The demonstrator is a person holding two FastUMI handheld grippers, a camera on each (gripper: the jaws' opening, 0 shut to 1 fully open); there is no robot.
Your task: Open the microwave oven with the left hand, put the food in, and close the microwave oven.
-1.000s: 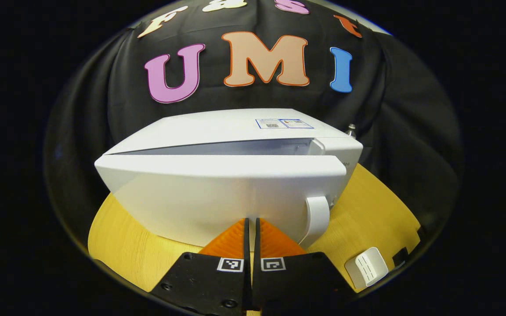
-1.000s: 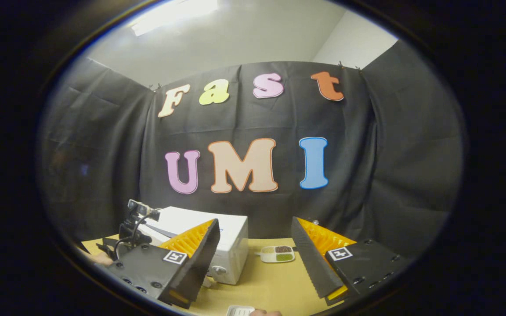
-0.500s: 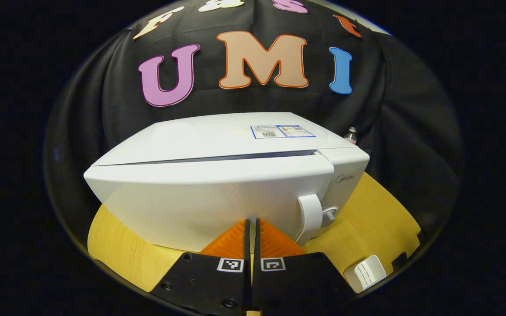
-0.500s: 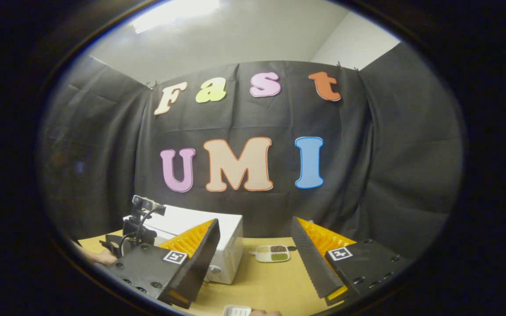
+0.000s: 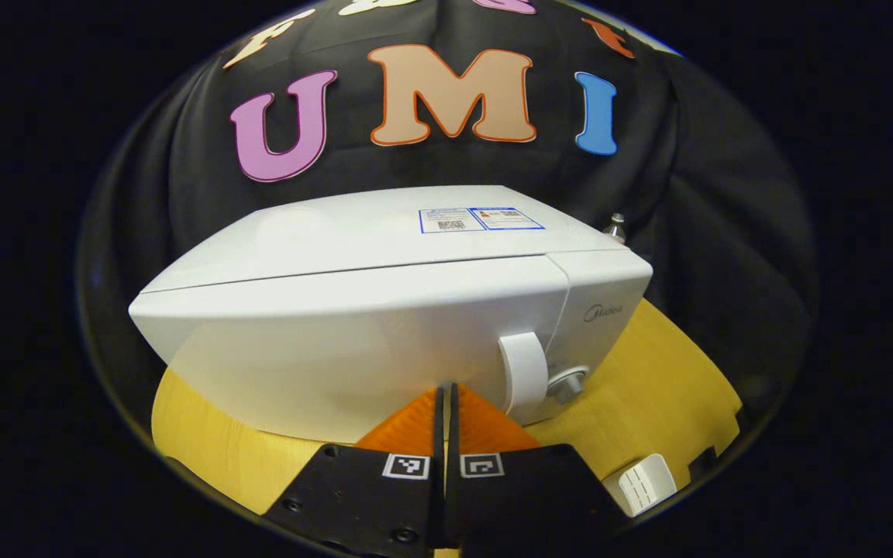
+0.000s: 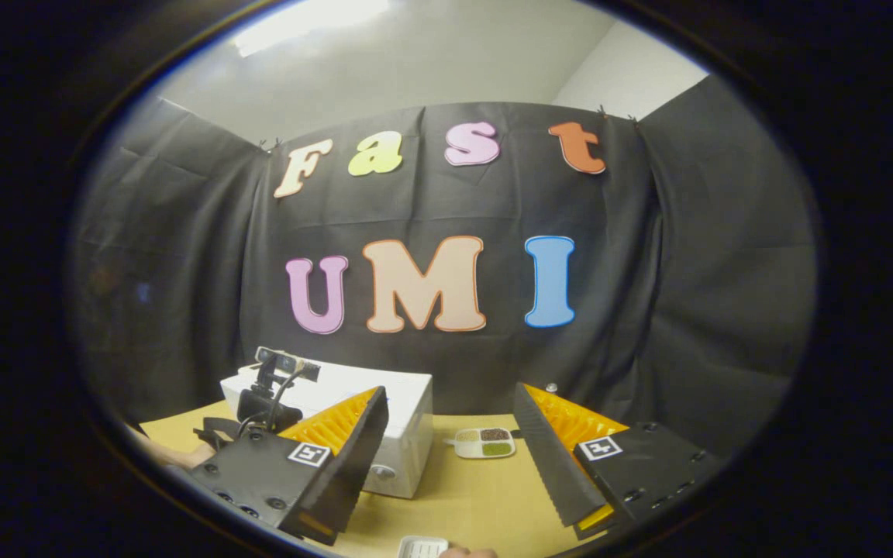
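- At the centre of the left gripper view, the microwave oven is sitting on the wooden table with its door flush (no gap showing).
- At bottom centre, the left gripper is pressing clenched fingers against the door.
- In the right gripper view, the right gripper is hanging released, with a food tray lying between its fingers, farther back.

A wooden table was seen carrying 3 things: a microwave, a divided dish and a small white device.
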